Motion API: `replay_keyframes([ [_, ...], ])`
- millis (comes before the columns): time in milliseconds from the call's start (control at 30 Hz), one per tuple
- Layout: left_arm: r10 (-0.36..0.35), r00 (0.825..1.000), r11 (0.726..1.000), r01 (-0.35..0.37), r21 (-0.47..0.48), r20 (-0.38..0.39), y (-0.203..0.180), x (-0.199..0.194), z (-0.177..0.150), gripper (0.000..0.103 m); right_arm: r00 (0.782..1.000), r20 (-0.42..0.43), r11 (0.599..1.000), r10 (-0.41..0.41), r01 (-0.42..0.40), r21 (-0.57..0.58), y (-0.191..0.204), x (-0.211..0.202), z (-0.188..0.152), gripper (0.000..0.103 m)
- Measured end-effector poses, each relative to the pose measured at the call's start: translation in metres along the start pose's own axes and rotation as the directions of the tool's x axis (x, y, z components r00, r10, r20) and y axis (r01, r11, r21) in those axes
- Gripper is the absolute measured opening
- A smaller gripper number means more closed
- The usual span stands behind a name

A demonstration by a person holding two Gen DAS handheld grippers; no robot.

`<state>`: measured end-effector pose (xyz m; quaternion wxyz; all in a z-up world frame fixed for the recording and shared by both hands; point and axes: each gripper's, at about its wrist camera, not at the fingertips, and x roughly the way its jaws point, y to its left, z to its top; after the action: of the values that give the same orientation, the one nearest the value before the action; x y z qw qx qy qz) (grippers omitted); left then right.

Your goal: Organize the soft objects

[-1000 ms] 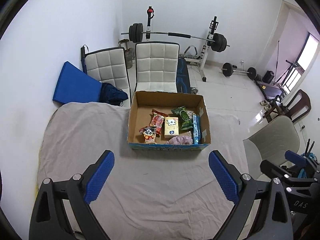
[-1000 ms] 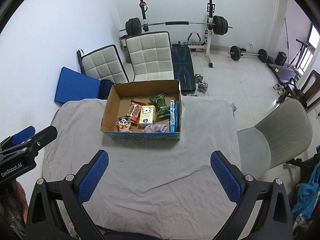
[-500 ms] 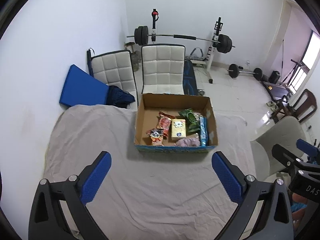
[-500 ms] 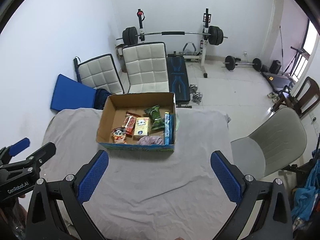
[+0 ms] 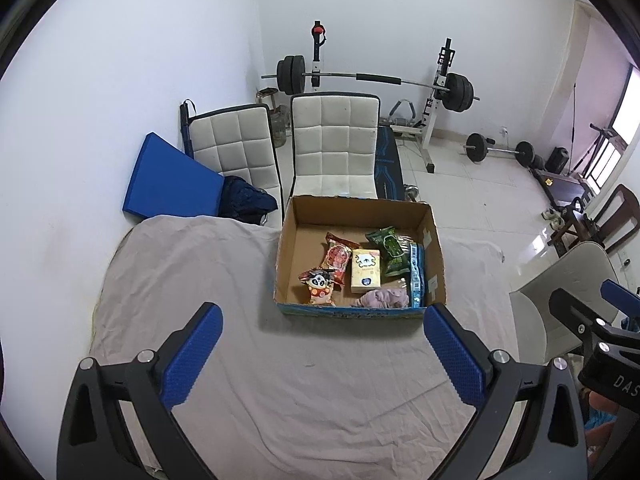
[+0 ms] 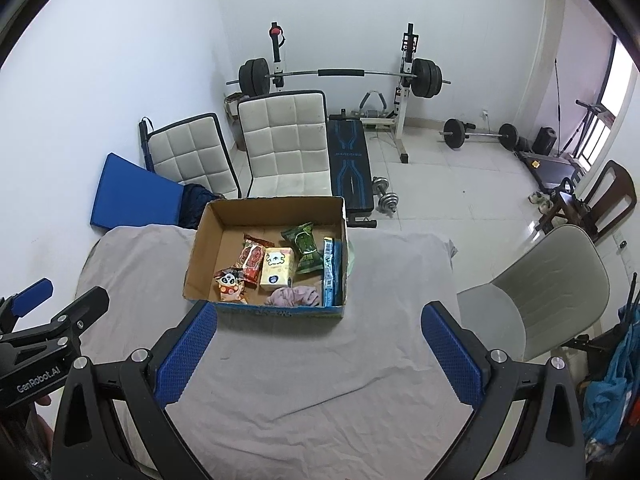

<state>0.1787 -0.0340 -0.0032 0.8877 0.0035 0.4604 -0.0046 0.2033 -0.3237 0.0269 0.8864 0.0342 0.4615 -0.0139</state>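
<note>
Left wrist view showed the left gripper (image 5: pixel 320 354) and right gripper (image 6: pixel 320 354) both spread wide and empty above the grey sheet (image 5: pixel 192 280), probably readied for the soft items gathered in the cardboard box (image 5: pixel 436 264) ahead.

A home gym room: a loaded barbell (image 6: pixel 340 74) is resting on its rack, a weight bench (image 6: pixel 350 168) and dumbbell (image 6: pixel 385 199) are sitting on tiled floor (image 6: pixel 460 200) behind padded chairs (image 6: pixel 288 148).
</note>
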Motion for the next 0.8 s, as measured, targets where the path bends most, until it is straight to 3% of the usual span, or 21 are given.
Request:
replay_keyframes([
  [800,0.0,1.0,1.0,0.0,-0.006,0.018,0.0023,-0.0082,0.006,0.103,1.0,0.004,1.0,-0.021,0.021,0.004,0.0046,-0.0059,-0.0006,0.103],
])
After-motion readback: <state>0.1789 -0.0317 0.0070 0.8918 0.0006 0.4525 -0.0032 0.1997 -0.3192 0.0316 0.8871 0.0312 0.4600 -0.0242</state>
